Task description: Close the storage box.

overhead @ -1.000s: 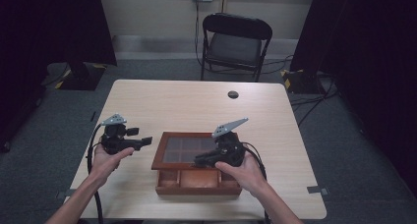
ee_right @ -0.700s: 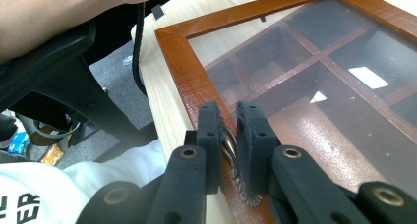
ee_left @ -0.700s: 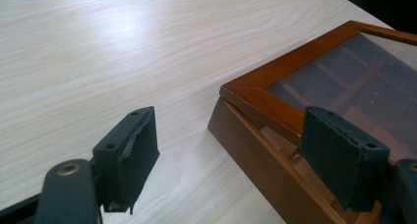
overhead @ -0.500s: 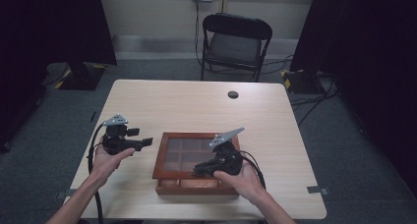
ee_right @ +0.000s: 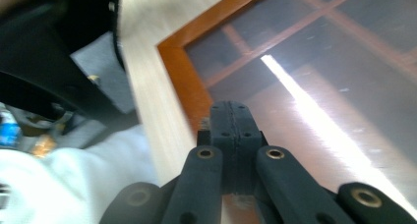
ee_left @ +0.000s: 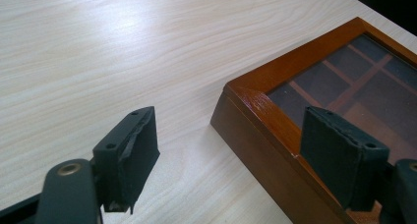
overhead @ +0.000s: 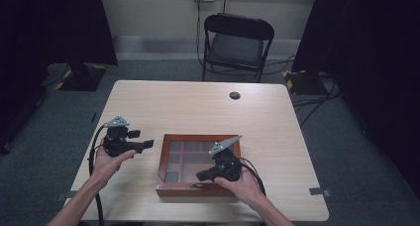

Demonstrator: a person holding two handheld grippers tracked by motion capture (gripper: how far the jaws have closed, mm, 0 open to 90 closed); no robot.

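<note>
A dark-red wooden box (overhead: 163, 159) with a glass lid over several compartments lies on the near half of the table. My right gripper (overhead: 199, 176) sits over its front edge, jaws pressed together. In the right gripper view the shut right gripper (ee_right: 231, 121) points across the glass, with a small brass clasp (ee_right: 204, 122) at its tips and the box frame (ee_right: 187, 81) just beyond. My left gripper (overhead: 148, 145) is held open just left of the box, clear of it. In the left gripper view the left gripper (ee_left: 231, 150) frames the box corner (ee_left: 255, 101).
The light wooden table (overhead: 198, 107) carries a small black round object (overhead: 235, 95) near its far edge. A black folding chair (overhead: 237, 42) stands behind the table. Dark curtains hang at both sides. A white sleeve (ee_right: 64, 184) shows in the right gripper view.
The box lid stood raised a second ago and now lies flat on the box. My right gripper came down and toward the person with it. The left gripper barely moved.
</note>
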